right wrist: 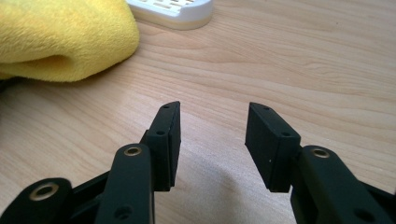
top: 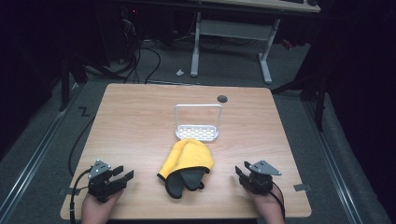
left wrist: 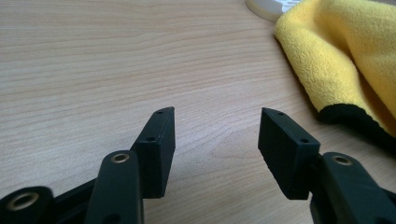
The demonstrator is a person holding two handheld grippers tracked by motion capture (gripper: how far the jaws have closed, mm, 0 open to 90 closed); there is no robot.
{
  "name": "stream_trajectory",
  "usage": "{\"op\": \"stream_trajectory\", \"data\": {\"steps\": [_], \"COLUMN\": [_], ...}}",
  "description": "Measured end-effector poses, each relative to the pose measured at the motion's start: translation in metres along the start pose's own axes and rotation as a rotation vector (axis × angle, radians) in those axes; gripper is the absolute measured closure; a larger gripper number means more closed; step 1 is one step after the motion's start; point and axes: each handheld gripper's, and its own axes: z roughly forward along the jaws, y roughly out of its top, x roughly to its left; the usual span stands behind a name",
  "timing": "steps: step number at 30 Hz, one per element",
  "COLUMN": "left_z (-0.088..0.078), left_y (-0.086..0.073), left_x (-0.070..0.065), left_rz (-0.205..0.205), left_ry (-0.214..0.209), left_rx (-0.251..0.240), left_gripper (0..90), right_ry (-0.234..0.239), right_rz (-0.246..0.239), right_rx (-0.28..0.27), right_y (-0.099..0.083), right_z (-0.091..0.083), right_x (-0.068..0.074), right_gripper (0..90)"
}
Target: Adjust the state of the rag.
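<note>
Left tongs (top: 123,174) and right tongs (top: 242,171) sit wide apart, empty, low on the counter (top: 140,116); a yellow cloth (top: 189,156) lies between, below a white rack (top: 198,123).

Black two-jaw claws (top: 122,175) (top: 241,171), grey three-cornered plates, trailing black cables.

I count one wooden table (top: 140,121) in the high view. On it lies one yellow cloth (top: 189,158) with a black edge, one white slotted rack (top: 197,133) carrying a single wire hoop, and one dark round cap (top: 222,98) set into the far tabletop. I see two grippers: one left gripper (top: 122,174) and one right gripper (top: 241,170), each with two black jaws standing apart, each held by one hand. One second table with two white legs (top: 265,60) stands beyond on the floor.
</note>
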Motion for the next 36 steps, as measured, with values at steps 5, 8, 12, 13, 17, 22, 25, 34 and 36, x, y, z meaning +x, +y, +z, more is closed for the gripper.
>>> {"op": "stream_trajectory", "data": {"steps": [5, 8, 12, 13, 17, 22, 25, 34, 36], "left_z": [-0.001, -0.002, 0.0, 0.001, 0.002, 0.002, 0.002, 0.002, 0.002], "left_y": [-0.001, 0.0, -0.001, -0.001, 0.0, -0.001, 0.0, 0.001, 0.001], "left_x": [0.001, 0.001, 0.001, 0.001, -0.002, -0.002, -0.002, -0.008, -0.011], "left_rz": [-0.013, -0.01, -0.016, -0.013, -0.001, -0.002, -0.002, 0.016, 0.024], "left_ry": [-0.008, -0.003, -0.009, -0.008, -0.011, -0.014, -0.014, -0.026, -0.031], "left_rx": [-0.004, -0.008, -0.005, -0.001, 0.0, 0.004, 0.003, 0.001, 0.001], "left_gripper": [46.0, 46.0, 46.0, 46.0, 45.5, 45.2, 45.1, 44.6, 44.3], "right_ry": [-0.002, 0.0, -0.005, -0.005, -0.007, -0.008, -0.009, -0.004, -0.002], "right_rz": [0.004, 0.019, 0.018, 0.022, 0.028, 0.025, 0.023, 0.013, 0.009], "right_rx": [0.021, 0.028, 0.027, 0.028, 0.026, 0.025, 0.027, 0.027, 0.024], "right_y": [-0.002, -0.002, -0.003, -0.004, -0.004, -0.004, -0.004, -0.004, -0.004], "right_z": [0.003, 0.003, 0.002, 0.002, 0.001, 0.002, 0.002, 0.002, 0.002], "right_x": [0.0, -0.002, -0.003, -0.003, -0.006, -0.006, -0.004, -0.003, -0.003], "right_gripper": [58.3, 58.8, 59.0, 59.0, 58.1, 57.2, 57.1, 56.9, 56.7]}}
